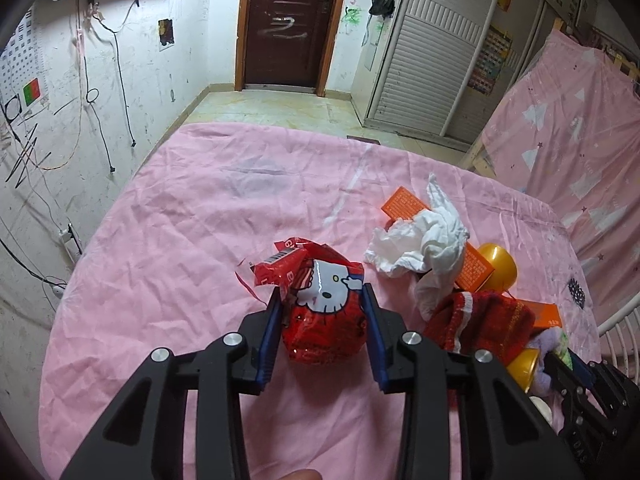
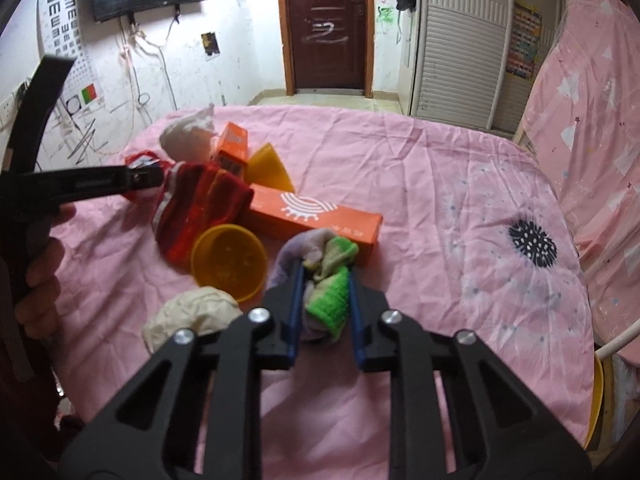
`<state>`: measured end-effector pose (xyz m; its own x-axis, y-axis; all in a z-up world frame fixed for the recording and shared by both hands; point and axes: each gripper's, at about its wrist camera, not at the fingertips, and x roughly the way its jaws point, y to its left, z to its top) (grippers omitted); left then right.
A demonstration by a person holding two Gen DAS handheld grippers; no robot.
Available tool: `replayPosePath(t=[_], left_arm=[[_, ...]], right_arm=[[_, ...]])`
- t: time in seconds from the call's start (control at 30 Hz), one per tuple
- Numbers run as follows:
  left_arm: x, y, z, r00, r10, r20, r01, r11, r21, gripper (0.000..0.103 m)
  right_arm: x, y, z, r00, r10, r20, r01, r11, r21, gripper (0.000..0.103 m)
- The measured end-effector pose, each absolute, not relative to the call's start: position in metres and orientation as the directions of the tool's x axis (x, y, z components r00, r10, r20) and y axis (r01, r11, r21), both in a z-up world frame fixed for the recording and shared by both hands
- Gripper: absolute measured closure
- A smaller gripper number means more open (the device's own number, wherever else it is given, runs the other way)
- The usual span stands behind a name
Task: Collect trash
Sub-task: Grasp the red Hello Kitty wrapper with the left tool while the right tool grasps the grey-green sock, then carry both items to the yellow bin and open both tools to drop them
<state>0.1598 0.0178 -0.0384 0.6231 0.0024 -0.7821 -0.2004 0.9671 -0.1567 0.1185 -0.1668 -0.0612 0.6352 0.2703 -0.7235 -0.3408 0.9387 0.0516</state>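
Left tongs (image 1: 322,312): pinching the red cartoon-cat wrapper (image 1: 324,320) over the pink bed sheet (image 1: 180,240).
Right tongs (image 2: 324,304): gripping a green sock bundle (image 2: 326,292) beside the orange box (image 2: 316,216).

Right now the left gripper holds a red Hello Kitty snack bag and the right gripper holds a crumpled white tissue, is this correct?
Not quite. The left gripper does hold the red Hello Kitty snack bag, but the right gripper is closed on a green and lilac sock bundle, not a tissue. The right wrist view shows it; a crumpled white tissue lies untouched beside that gripper.
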Motion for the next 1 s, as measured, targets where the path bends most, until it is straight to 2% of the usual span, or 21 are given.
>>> replayPosePath(t=[0.2,0.43,1.0], left_arm=[[0.143,0.02,-0.018,0.659,0.013,-0.752,-0.196,0.968,-0.155,0.072],[0.127,0.002,0.014,0.709,0.008,-0.705,-0.164,0.974,-0.154,0.072],[0.118,-0.091,0.047,0.741,-0.064,-0.669,-0.009,0.994,-0.105,0.072]], right_arm=[[0.113,-0.18,-0.056,0.663,0.303,-0.685,-0.318,0.942,0.108,0.086],[0.098,-0.199,-0.047,0.706,0.287,-0.648,-0.286,0.952,0.109,0.086],[0.064,-0.308,-0.012,0.839,0.184,-0.513,-0.12,0.981,0.156,0.086]])
